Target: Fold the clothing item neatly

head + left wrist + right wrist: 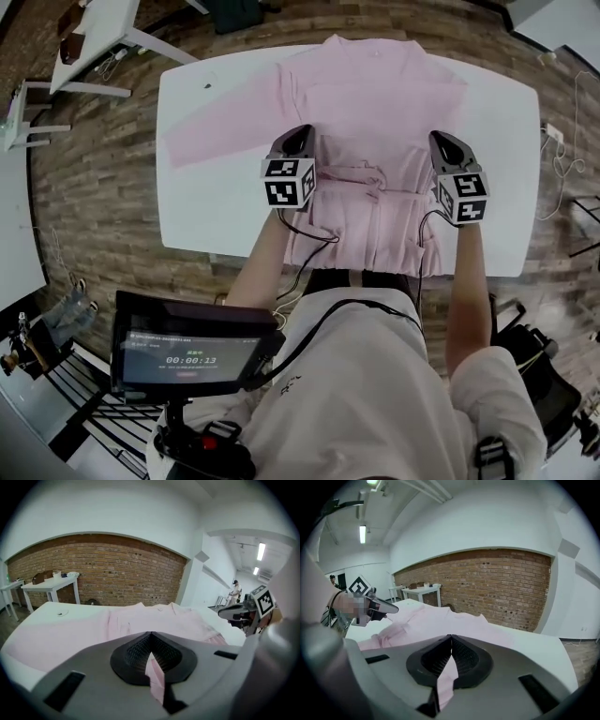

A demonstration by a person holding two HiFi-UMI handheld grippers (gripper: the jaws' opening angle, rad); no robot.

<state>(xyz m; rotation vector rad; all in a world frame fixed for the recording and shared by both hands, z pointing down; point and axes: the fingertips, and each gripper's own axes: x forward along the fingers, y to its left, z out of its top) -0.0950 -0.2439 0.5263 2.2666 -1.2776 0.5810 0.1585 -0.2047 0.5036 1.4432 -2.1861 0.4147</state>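
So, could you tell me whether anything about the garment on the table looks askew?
Yes: the pink garment lies lopsided on the table. One sleeve stretches out flat toward the left, none shows opposite, and a wrinkled ridge bunches between the left gripper and right gripper, both shut on fabric.

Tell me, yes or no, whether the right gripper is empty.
No: in the right gripper view, the right gripper has its jaws shut on a fold of the pink garment.
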